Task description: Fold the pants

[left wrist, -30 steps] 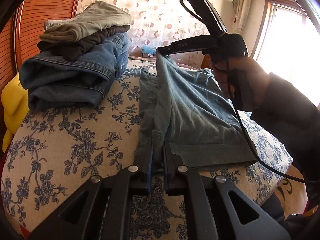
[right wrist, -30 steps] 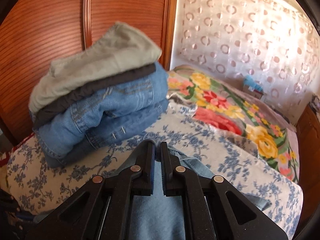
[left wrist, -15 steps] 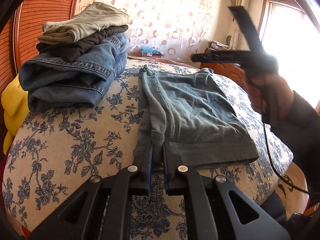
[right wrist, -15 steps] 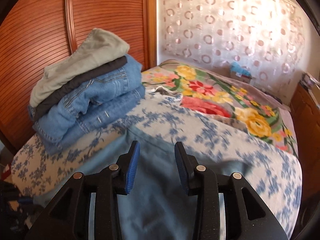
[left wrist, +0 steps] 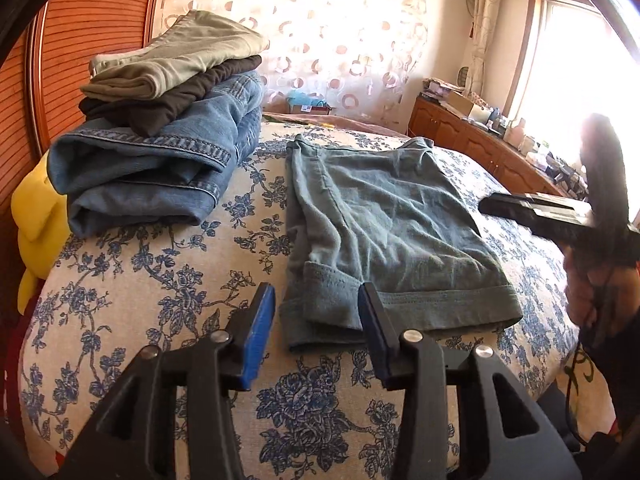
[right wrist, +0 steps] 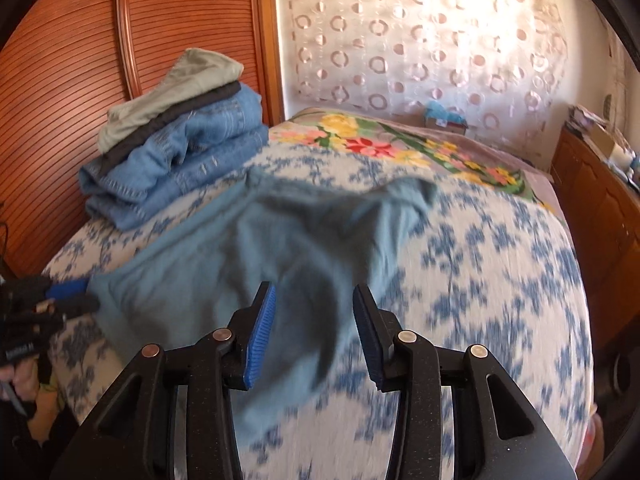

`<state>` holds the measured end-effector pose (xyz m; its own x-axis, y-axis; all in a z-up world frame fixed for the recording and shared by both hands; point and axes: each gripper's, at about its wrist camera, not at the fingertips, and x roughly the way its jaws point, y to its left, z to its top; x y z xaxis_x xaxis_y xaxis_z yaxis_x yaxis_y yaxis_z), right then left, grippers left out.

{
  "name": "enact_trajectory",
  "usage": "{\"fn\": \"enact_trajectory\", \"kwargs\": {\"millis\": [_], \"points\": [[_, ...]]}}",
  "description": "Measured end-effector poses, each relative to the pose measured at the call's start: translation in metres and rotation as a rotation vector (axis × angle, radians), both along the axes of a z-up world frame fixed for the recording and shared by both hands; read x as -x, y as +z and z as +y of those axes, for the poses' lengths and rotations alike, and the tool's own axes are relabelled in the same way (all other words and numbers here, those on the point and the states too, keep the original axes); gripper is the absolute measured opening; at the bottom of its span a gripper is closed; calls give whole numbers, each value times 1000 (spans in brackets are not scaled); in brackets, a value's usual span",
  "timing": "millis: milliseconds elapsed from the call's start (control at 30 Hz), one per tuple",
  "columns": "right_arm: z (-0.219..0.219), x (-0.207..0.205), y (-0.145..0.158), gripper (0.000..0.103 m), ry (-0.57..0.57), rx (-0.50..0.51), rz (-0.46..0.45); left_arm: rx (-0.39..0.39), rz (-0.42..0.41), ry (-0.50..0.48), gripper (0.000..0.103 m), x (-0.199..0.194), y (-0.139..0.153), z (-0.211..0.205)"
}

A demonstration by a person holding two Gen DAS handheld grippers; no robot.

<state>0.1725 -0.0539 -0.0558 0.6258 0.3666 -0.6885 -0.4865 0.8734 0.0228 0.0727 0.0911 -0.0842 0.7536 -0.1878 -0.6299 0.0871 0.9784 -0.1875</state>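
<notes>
The folded grey-blue cotton pants (left wrist: 384, 232) are lying on the blue-flowered bedspread (left wrist: 160, 280); the left gripper (left wrist: 316, 332) and right gripper (right wrist: 314, 336), both spread wide and gripping nothing, are hovering seemingly just above them.

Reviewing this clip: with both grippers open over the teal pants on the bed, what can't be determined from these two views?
- Right wrist view: pants and bedspread are motion-blurred; folds and hems unreadable.
- Left wrist view: right gripper is washed out by window glare; its fingertips are indistinct.
- Left wrist view: left gripper hides part of the near hem.
- Both views: layers under the pants, and how many garments the stack holds.
</notes>
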Motion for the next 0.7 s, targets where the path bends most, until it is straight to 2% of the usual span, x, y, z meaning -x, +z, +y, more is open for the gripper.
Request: {"fn": "enact_trajectory", "kwargs": {"millis": [367,700], "points": [[-12,56,-17,40,-4,-59,37,-32,-20,-16,44,3,8,-3],[3,88,-24,40,53,-63,53,-64,7,-30,44,-14,0,-4]]}}
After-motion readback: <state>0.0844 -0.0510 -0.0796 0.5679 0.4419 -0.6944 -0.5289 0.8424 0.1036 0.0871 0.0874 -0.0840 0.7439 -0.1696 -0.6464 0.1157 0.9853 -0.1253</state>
